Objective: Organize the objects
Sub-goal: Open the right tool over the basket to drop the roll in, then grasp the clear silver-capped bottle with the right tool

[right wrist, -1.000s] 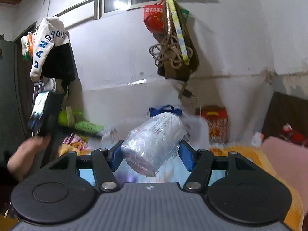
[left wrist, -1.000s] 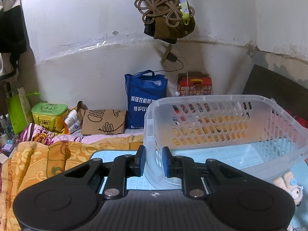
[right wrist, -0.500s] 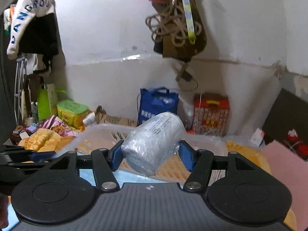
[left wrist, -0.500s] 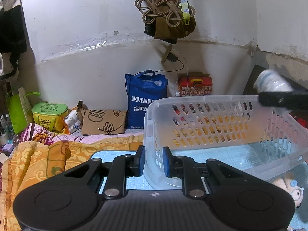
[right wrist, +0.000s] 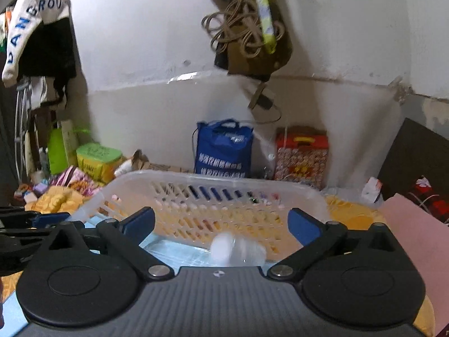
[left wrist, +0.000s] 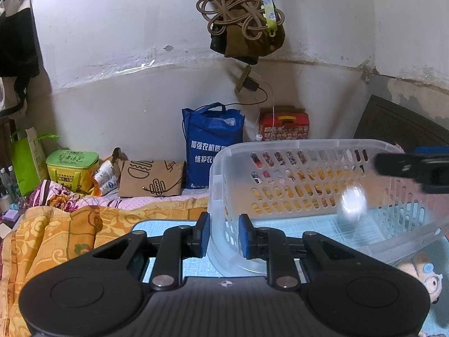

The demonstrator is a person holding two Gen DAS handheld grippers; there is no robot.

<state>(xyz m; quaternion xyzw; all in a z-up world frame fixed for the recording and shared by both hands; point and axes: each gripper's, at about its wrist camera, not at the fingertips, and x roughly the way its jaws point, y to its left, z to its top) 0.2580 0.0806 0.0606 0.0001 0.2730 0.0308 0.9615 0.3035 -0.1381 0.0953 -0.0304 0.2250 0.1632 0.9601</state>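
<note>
The right gripper (right wrist: 221,224) is opening wide, dropping a wrapped roll (right wrist: 237,250) into the basket (left wrist: 280,144). The left gripper (left wrist: 223,234) is pinching the basket's wall; more sorting is likely remaining.

Blue fabric tote bag (left wrist: 212,146) ahead of left gripper: white Chinese print, "加强农机质", "维护农" below. White-and-black hanging garment (right wrist: 33,22) upper left of right gripper: blue letters "DANGROU". Other labels unreadable.

The left gripper (left wrist: 223,234) pinches the basket (left wrist: 308,147) rim; a blurred white bundle (left wrist: 352,202) is inside it.
</note>
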